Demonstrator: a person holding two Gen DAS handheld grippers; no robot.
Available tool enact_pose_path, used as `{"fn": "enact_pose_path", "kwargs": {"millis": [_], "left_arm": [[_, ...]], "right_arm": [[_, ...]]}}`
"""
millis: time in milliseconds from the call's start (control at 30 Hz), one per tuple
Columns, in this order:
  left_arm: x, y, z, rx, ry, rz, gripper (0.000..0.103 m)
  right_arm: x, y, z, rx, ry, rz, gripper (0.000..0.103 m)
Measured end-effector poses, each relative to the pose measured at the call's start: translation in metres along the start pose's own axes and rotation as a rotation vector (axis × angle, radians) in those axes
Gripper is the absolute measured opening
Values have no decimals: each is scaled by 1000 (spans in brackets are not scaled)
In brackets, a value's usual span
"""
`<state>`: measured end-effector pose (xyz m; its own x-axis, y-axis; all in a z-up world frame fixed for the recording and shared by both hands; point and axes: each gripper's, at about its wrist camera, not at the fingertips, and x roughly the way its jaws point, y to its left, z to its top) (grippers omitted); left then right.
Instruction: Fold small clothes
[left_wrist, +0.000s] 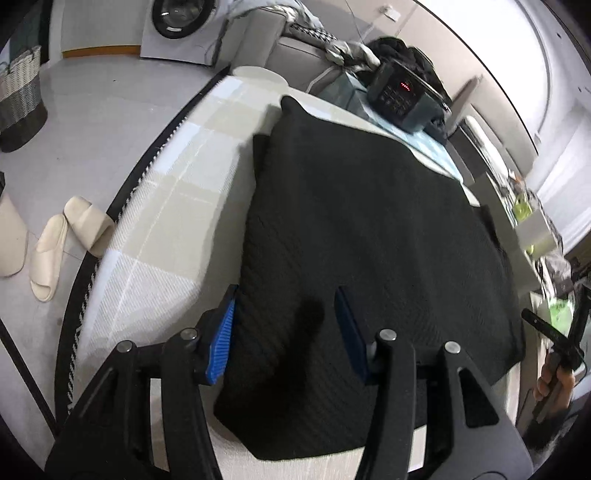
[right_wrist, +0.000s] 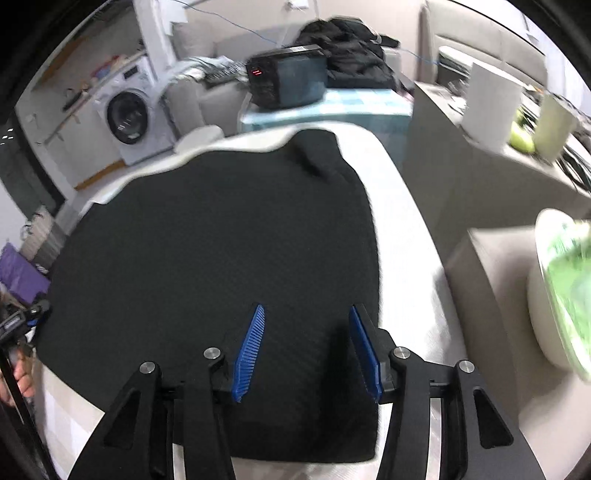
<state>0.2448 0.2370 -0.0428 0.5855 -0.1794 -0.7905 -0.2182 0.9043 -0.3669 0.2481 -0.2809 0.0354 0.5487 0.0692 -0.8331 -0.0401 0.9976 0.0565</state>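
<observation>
A black knitted garment (left_wrist: 354, 236) lies spread almost flat across a pale checked tabletop (left_wrist: 177, 206), its near hem reaching the table's near edge. The left gripper (left_wrist: 284, 317) is low over the garment's near left part; its two blue ribbed pads (left_wrist: 221, 343) stand part open and the cloth lies between and partly over them, so it is not clear whether the fabric is pinched. In the right wrist view the right gripper (right_wrist: 306, 347) sits above the near right corner with its fingers part open and the cloth beneath them, not pressed. To fold well, each gripper probably needs to pick up only the top layer at a corner, close firmly, then lift both sides together and evenly so the hem stays straight as it travels to the far edge. The fabric looks soft, thick and finely ribbed in diagonal lines, and likely to sag and drag. Its far end has a small bunched fold. Beyond it stands a dark appliance with red lights (right_wrist: 284, 81), and a white washing machine (right_wrist: 129, 114).
</observation>
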Motion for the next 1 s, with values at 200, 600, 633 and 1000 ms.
{"fn": "enact_pose_path", "kwargs": {"millis": [200,600,633,1000], "left_arm": [[0,3,-10,-10,27,-18,47],[-10,6,-27,-20,25,-58,47],[-9,6,-27,-19,26,-61,47],[-13,5,-26,21,-12,-55,11]], "right_arm": [[5,-5,-23,-28,38,-4,49],[7,-11,-41,-28,43,11,55],[6,-11,-41,-28,36,15,55],[9,-16,-32,-20,-6,111,20]]}}
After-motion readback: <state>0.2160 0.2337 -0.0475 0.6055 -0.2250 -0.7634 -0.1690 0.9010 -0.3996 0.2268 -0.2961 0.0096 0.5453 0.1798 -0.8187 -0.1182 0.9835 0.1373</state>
